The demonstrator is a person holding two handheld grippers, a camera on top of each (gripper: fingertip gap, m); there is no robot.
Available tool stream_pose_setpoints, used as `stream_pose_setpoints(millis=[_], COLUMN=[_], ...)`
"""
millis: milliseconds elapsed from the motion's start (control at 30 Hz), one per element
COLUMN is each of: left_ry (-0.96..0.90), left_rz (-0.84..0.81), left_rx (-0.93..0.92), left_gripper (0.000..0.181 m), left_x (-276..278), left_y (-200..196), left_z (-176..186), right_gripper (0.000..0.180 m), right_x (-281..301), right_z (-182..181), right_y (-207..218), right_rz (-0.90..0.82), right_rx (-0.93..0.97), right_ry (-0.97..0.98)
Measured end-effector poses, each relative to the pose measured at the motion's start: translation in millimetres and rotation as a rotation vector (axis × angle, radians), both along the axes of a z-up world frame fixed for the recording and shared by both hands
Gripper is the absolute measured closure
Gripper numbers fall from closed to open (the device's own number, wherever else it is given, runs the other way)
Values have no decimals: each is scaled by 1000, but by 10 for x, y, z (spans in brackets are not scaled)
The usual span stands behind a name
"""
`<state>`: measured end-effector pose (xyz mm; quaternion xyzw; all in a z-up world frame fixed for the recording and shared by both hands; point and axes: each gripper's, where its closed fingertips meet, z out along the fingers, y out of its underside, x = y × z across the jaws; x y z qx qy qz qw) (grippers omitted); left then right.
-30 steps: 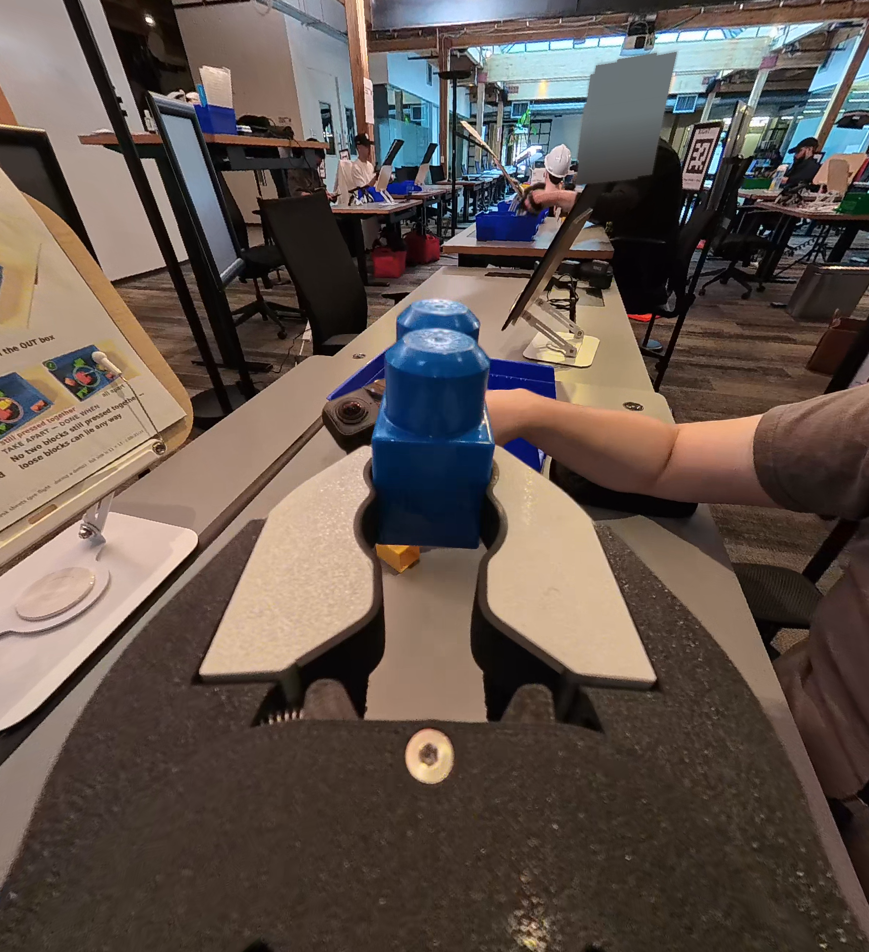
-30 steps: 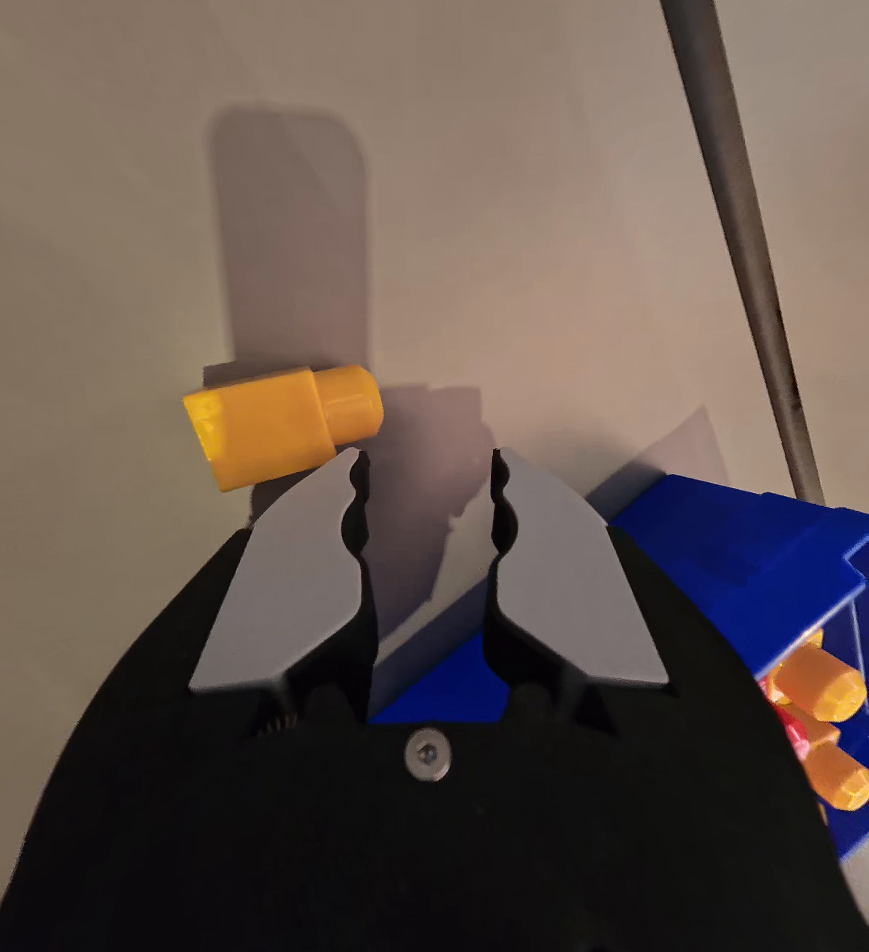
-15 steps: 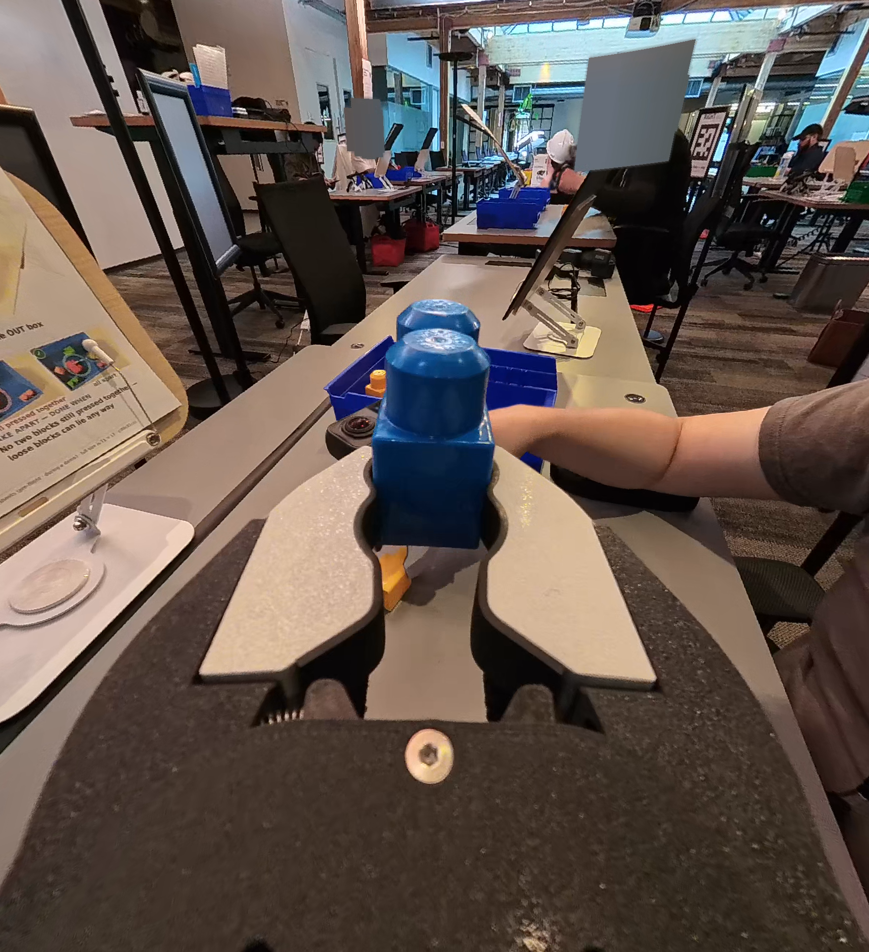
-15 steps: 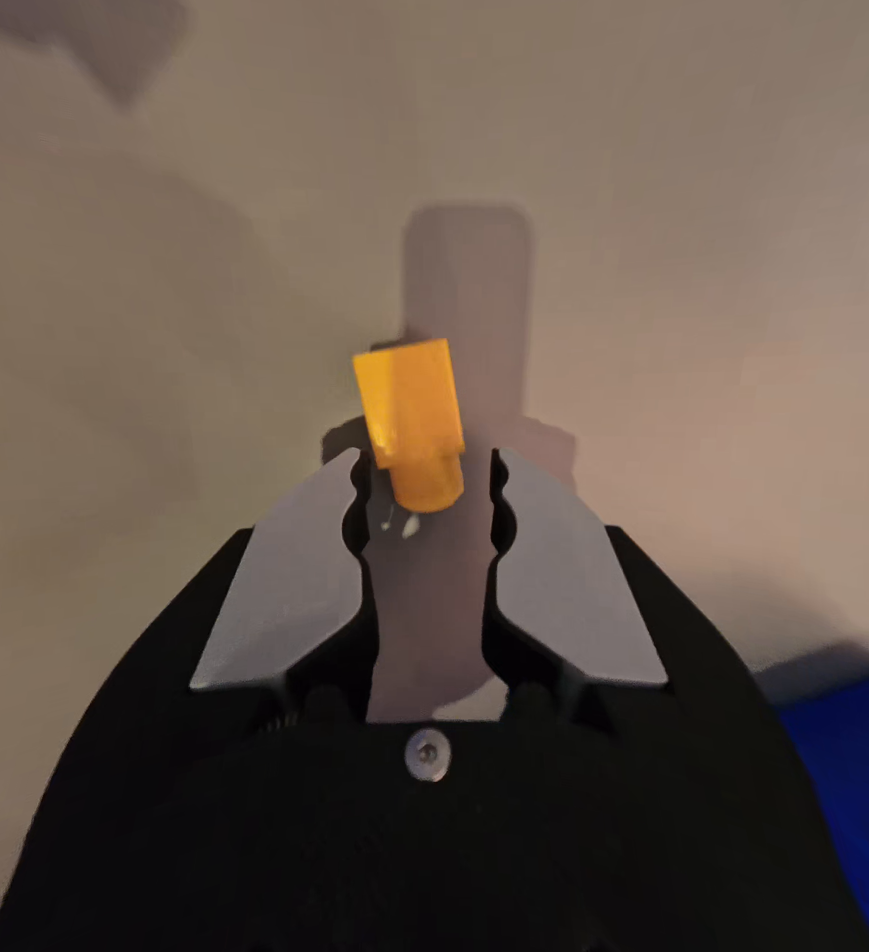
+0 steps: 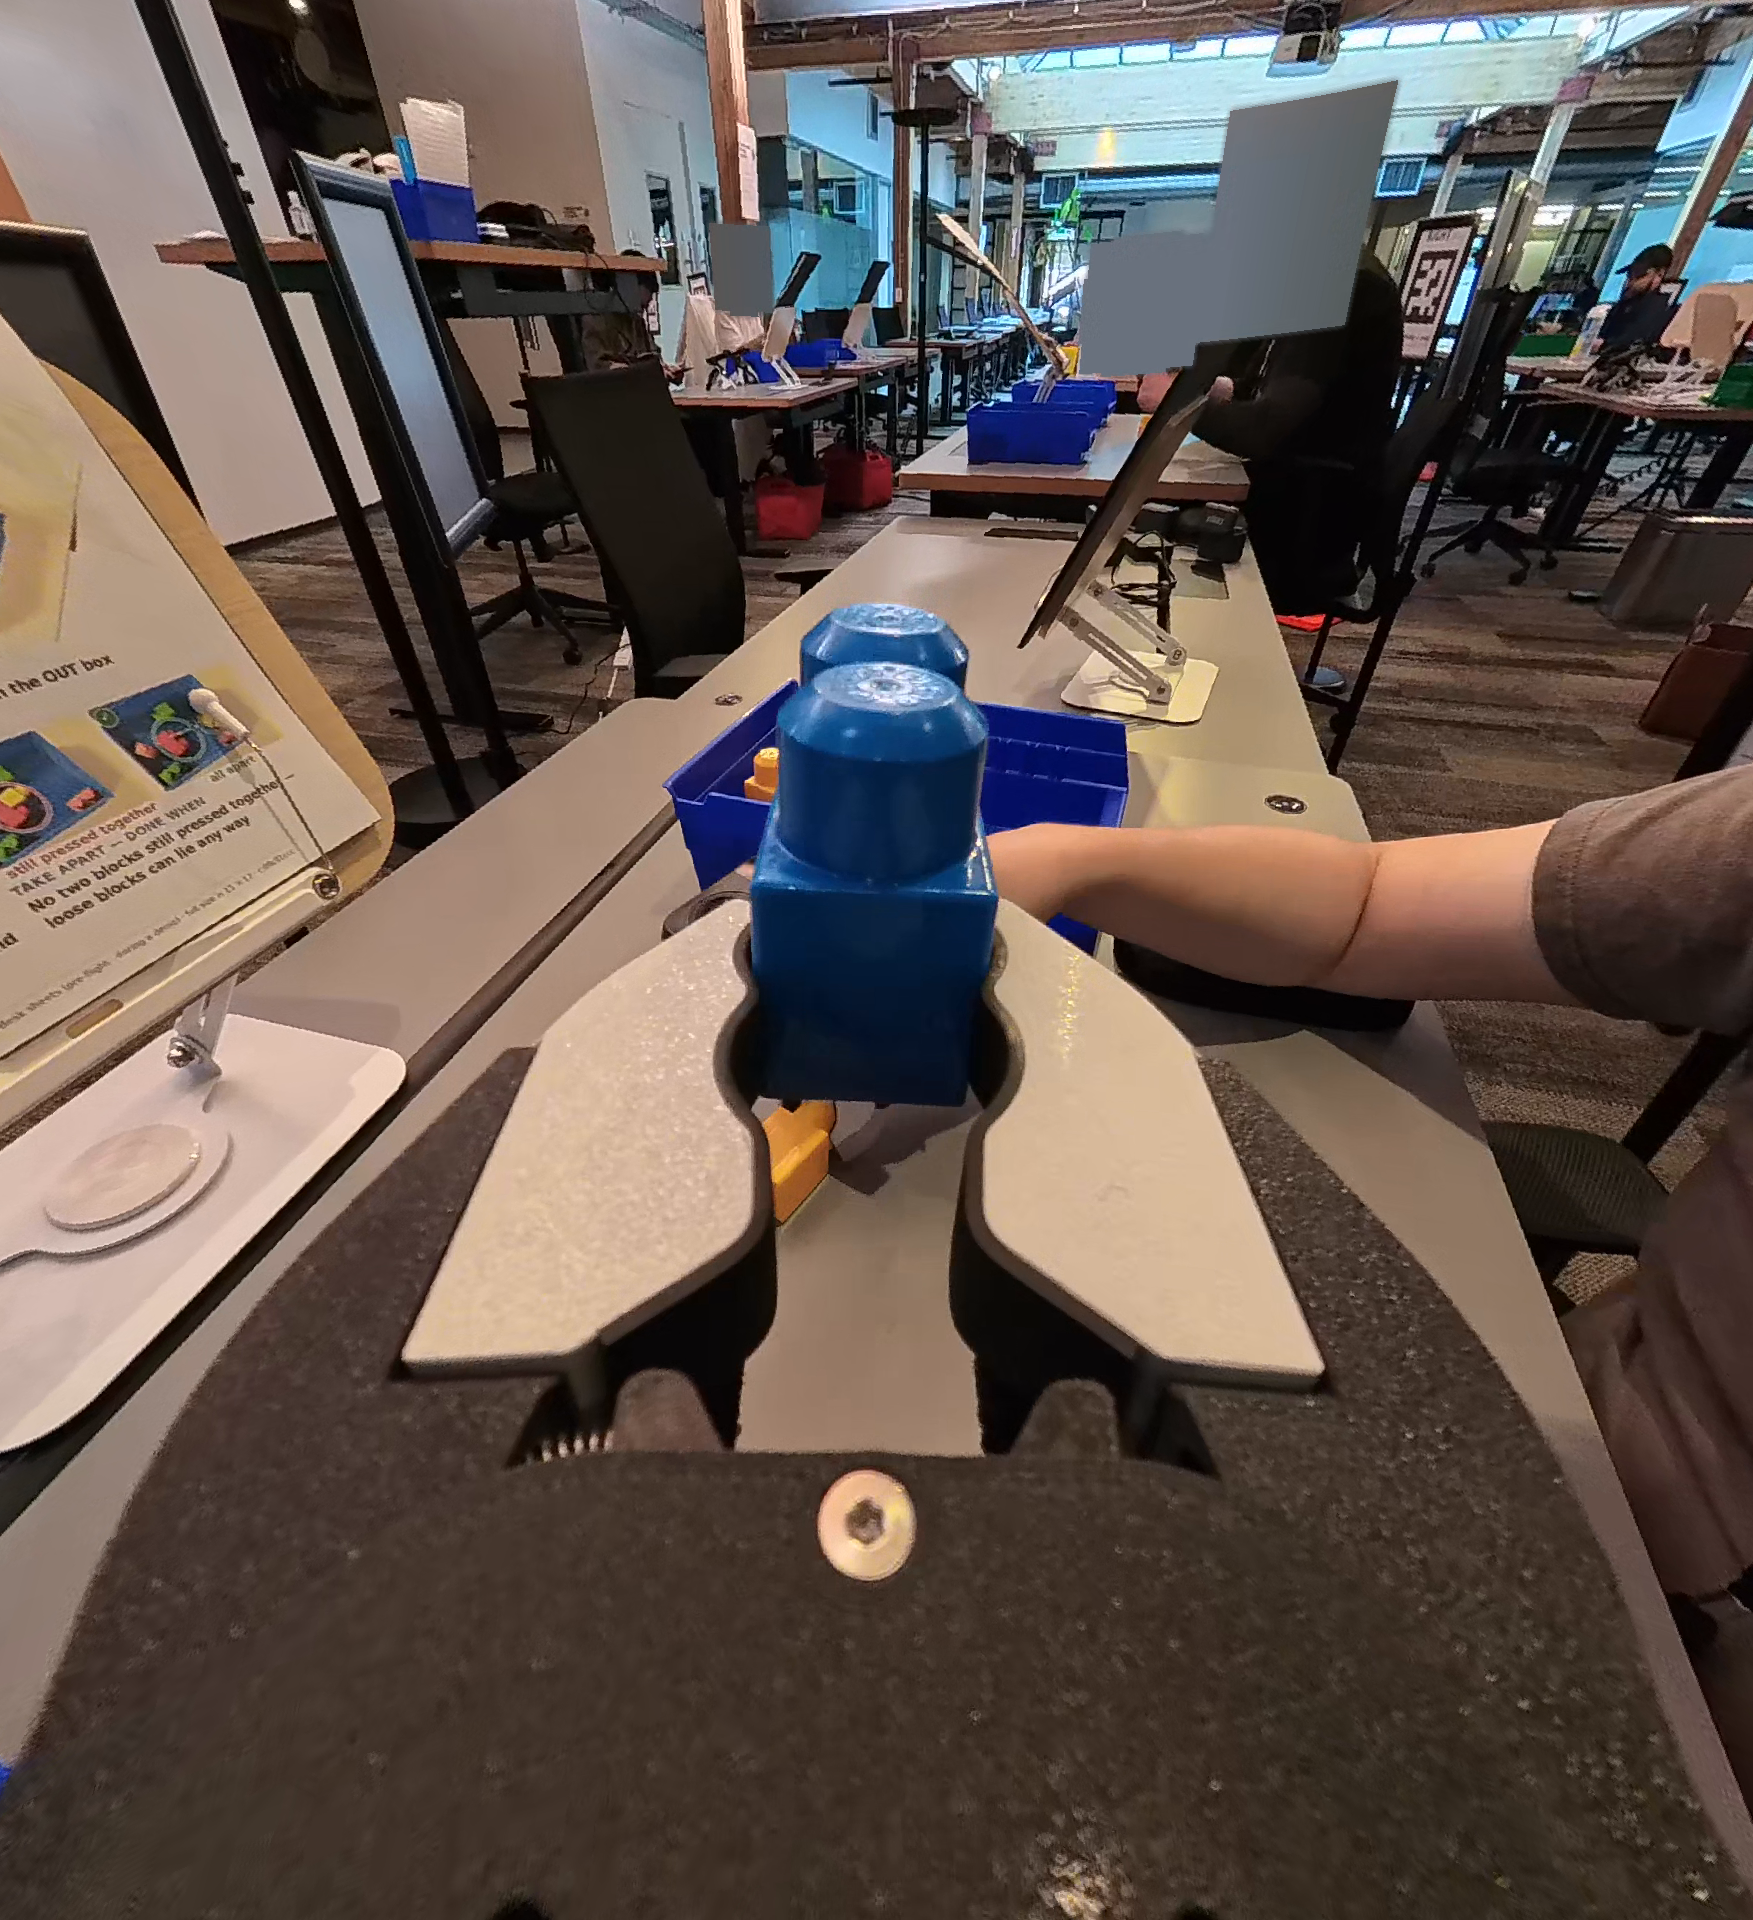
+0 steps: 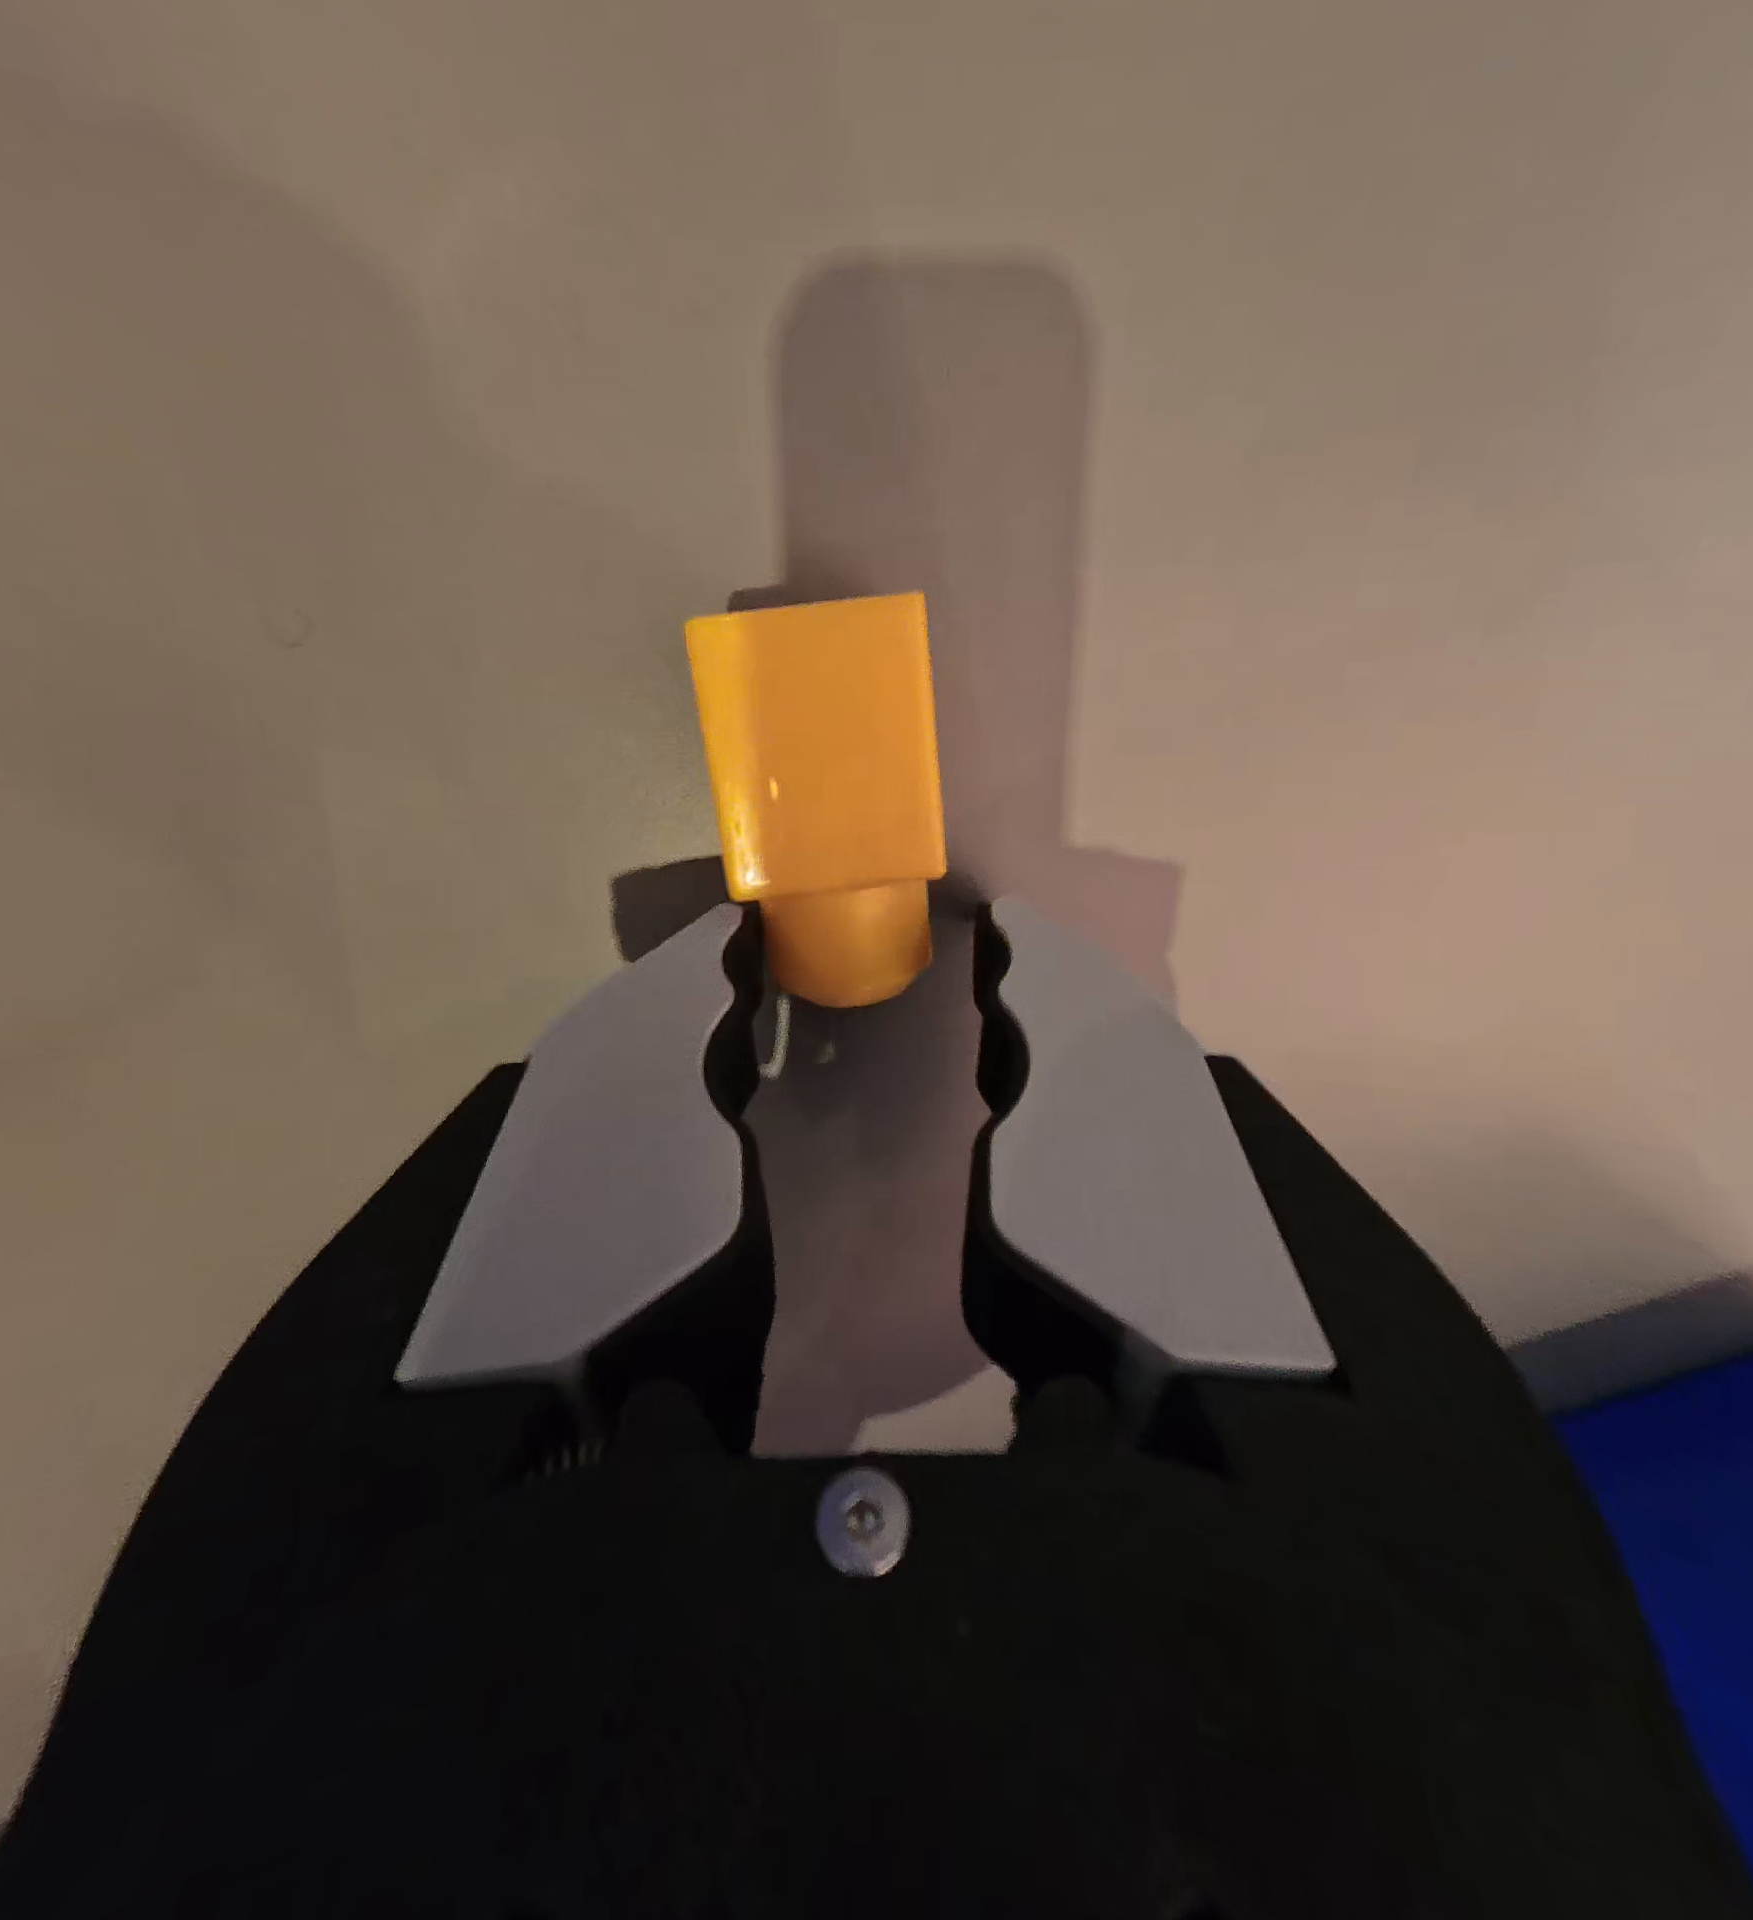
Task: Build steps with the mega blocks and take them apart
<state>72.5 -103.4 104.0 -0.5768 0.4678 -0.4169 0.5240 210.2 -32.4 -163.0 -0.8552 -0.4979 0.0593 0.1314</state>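
Since earlier frame, orange block came nearer, stud now between parted right gripper fingertips, at 12 o'clock, not clamped. Left gripper clamps blue two-stud block, upright.

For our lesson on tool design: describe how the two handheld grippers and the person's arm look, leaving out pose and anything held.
Each gripper, left and right, has two flat pale-grey fingers with wavy, notched inner edges, set on a black, rough-textured body bearing one silver hex screw. No cables show. The person's arm wears a short grey-brown sleeve.
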Motion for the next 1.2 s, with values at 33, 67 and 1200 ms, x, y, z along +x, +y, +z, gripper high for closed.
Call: stream_pose_setpoints(millis=[33,67,1200], left_ry=[-2,-6,30], left_rz=[1,3,-12], left_rx=[2,5,-44], left_gripper=[144,144,144], left_x=[-9,-18,40], left_y=[-2,-3,37], left_z=[10,22,-108], right_gripper=[142,146,147], right_x=[0,-4,768], right_z=[-7,-10,399], right_y=[1,3,-325], right_rz=[-6,-8,308], right_rx=[-8,-12,157], right_ry=[7,15,-644])
